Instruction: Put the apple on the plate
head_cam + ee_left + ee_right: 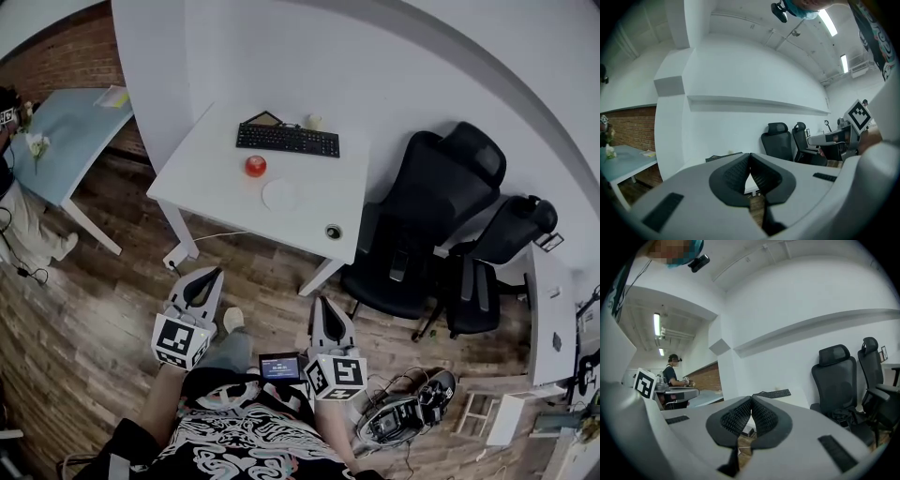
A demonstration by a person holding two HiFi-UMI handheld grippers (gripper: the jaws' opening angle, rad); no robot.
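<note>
A red apple (255, 166) sits on the white table (206, 187), just left of a white plate (281, 195). Both grippers are held well short of the table, over the wooden floor. My left gripper (215, 273) is shut with nothing between its jaws, and in the left gripper view the tips (750, 155) meet. My right gripper (321, 301) is also shut and empty, its tips (751, 399) touching in the right gripper view. Neither gripper view shows the apple or the plate.
A black keyboard (287, 140) lies at the table's back. Two black office chairs (422, 225) stand to the right. A pale blue table (66, 141) is at far left with a person beside it. Cables and gear (403, 417) lie on the floor at lower right.
</note>
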